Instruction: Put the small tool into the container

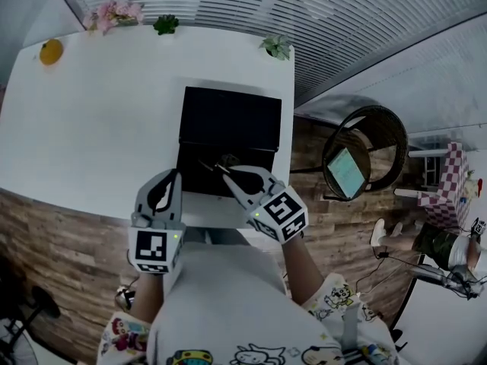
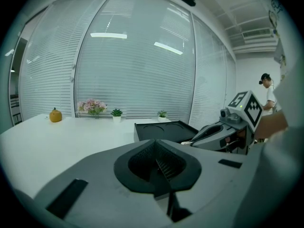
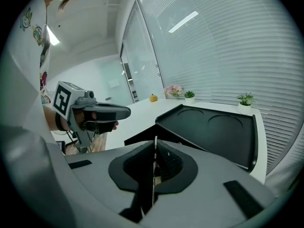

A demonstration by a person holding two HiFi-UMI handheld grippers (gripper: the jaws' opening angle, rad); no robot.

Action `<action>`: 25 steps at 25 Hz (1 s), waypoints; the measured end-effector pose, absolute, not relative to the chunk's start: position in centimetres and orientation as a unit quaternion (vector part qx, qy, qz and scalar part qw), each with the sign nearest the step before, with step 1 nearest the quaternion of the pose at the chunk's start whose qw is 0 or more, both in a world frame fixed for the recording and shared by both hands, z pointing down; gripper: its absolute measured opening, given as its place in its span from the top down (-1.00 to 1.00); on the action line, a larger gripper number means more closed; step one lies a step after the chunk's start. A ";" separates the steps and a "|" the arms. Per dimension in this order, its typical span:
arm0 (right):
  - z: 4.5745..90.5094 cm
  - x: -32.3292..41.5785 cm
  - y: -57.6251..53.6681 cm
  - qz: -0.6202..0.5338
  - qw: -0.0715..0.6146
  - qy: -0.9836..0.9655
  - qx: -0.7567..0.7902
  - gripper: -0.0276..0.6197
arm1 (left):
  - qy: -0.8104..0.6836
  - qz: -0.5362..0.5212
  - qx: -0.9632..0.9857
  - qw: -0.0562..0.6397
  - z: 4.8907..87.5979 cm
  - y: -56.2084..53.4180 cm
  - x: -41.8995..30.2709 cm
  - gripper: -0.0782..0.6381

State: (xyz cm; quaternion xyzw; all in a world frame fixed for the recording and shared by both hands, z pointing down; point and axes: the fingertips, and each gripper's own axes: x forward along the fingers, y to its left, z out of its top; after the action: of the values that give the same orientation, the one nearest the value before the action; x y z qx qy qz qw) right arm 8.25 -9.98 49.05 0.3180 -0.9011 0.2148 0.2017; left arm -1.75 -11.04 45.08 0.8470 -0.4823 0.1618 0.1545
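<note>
While my right hand-held gripper (image 3: 153, 152) is clamped on the tool (image 3: 153, 186), a thin pale strip seen edge-on between the pads, my left hand-held gripper (image 2: 160, 169) has its jaws together on nothing. The tool's long axis runs along the jaws. From the head view its free end (image 1: 219, 166) sticks out past the right tips (image 1: 229, 176) and points away from me and to my left, over the near part of the container (image 1: 228, 120). The left tips (image 1: 173, 175) hang just beside that near part, on its left.

Each cube carries black-and-white square markers.

The container is a black case lying open on the white tabletop (image 1: 99, 120), its raised lid showing two round recesses (image 3: 213, 127). Well beyond it, along the far edge by the blinds, stand an orange fruit (image 1: 51, 52), pink flowers (image 1: 116, 12) and two small green plants (image 1: 165, 24) (image 1: 276, 46).
</note>
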 end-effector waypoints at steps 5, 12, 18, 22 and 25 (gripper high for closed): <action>49.7 8.2 -10.0 0.220 0.216 -0.900 0.309 0.87 | -0.484 0.162 0.847 0.150 45.2 -11.1 -1.8 0.76; 51.1 7.7 -9.3 0.221 0.270 -0.892 0.288 0.88 | -0.484 0.161 0.846 0.157 45.3 -10.7 -1.8 0.76; 51.8 7.8 -9.2 0.217 0.295 -0.883 0.294 0.87 | -0.482 0.159 0.848 0.150 45.3 -10.4 -2.1 0.77; 51.6 7.7 -9.3 0.214 0.303 -0.879 0.300 0.87 | -0.482 0.154 0.848 0.156 45.1 -10.1 -2.3 0.76; 51.5 7.8 -9.5 0.200 0.316 -0.876 0.303 0.87 | -0.479 0.157 0.851 0.147 45.0 -10.0 -2.4 0.76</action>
State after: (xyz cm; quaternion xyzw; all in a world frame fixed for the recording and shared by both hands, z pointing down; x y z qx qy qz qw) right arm 7.82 -9.51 51.52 0.3032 -0.8763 0.2002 0.3164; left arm -2.39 -10.02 45.00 0.8512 -0.4786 0.1574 0.1470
